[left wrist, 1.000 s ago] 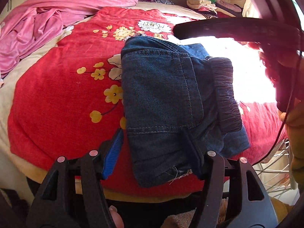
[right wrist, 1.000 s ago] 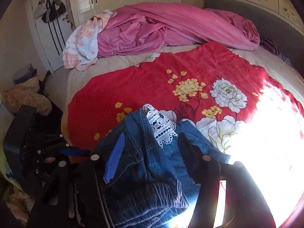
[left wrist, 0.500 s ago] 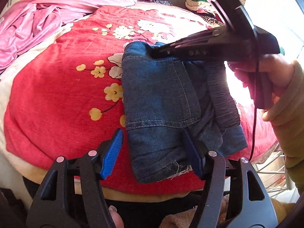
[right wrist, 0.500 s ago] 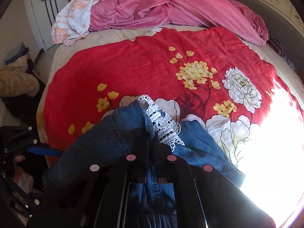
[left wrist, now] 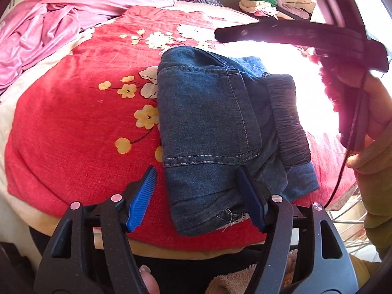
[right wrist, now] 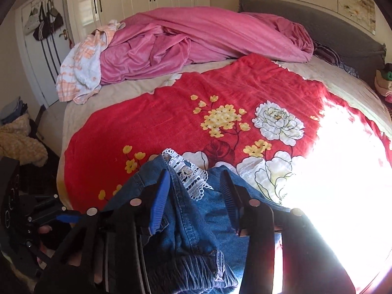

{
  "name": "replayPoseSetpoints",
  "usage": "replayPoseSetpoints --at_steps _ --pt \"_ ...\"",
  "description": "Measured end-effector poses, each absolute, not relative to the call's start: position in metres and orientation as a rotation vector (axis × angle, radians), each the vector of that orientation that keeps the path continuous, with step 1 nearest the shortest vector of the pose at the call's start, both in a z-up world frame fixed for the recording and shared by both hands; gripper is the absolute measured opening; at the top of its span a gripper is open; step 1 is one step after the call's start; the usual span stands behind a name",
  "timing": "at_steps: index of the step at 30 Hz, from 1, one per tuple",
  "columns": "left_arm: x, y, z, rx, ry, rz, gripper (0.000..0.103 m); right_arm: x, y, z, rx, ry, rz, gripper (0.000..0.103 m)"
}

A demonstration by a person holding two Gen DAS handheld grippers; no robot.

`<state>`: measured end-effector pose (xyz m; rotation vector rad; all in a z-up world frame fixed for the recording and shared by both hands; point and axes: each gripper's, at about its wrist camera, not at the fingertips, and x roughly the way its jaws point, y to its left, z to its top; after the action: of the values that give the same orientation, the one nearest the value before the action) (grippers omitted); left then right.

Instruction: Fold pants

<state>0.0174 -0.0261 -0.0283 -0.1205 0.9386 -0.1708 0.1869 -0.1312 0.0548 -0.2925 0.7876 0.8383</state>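
- the pants (left wrist: pixel 215 127) lie folded into a compact denim packet on the red flowered blanket (left wrist: pixel 80 127) near the bed's front edge; waistband to the right in the left wrist view, frayed hem toward me
- my left fingers (left wrist: pixel 196 198) stand apart and are opening; the near edge of the packet sits between them, the right pad looks to lie against the denim, the left pad is clear of it over the blanket; i grip nothing there
- my right fingers (right wrist: pixel 196 196) are opening too; the denim and its white lace trim (right wrist: pixel 191 178) run between the two pads, yet i see a gap on each side, so i judge they have let go rather than hold
- in the left wrist view my right hand (left wrist: pixel 367 122) carries its tool above the far side of the packet
- step in hand, as i judge it: releasing after the last fold; the folding looks all but done
- next move calls for lifting both sets of fingers straight off without dragging cloth; the lace and the loose hem threads could snag a pad and pull the fold open; a light press to flatten may be wanted
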Motion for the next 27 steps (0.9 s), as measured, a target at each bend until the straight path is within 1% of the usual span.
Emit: replayPoseSetpoints --at_steps 2,4,5,7,10,12,14,20,21,23,27 --pt "0.016 -0.027 -0.028 -0.119 0.937 -0.171 0.060 0.178 -0.140 0.064 -0.280 0.752 0.824 0.054" --pt "0.016 -0.027 -0.028 -0.120 0.935 -0.171 0.060 0.169 -0.150 0.071 -0.269 0.719 0.814 0.064" --pt "0.016 -0.026 -0.028 -0.120 0.935 -0.171 0.060 0.165 -0.155 0.074 -0.262 0.705 0.805 0.065" --pt "0.016 -0.026 -0.028 -0.120 0.935 -0.171 0.060 0.157 -0.165 0.078 -0.247 0.688 0.796 0.075" --pt "0.015 -0.027 -0.026 -0.119 0.934 -0.169 0.060 0.147 -0.178 0.081 -0.216 0.674 0.773 0.082" --pt "0.014 -0.028 -0.024 -0.117 0.931 -0.168 0.060 0.140 -0.186 0.081 -0.205 0.673 0.772 0.085" --pt "0.013 -0.028 -0.022 -0.113 0.926 -0.167 0.060 0.133 -0.194 0.081 -0.206 0.667 0.757 0.091" --pt "0.009 -0.027 -0.013 -0.102 0.904 -0.163 0.061 0.121 -0.215 0.076 -0.213 0.676 0.705 0.092" --pt "0.008 -0.027 -0.012 -0.101 0.900 -0.161 0.062 0.120 -0.218 0.074 -0.211 0.682 0.703 0.094" --pt "0.008 -0.027 -0.009 -0.098 0.894 -0.157 0.064 0.117 -0.223 0.070 -0.208 0.696 0.692 0.096" --pt "0.010 -0.025 -0.007 -0.098 0.893 -0.143 0.066 0.110 -0.229 0.055 -0.187 0.751 0.697 0.096"
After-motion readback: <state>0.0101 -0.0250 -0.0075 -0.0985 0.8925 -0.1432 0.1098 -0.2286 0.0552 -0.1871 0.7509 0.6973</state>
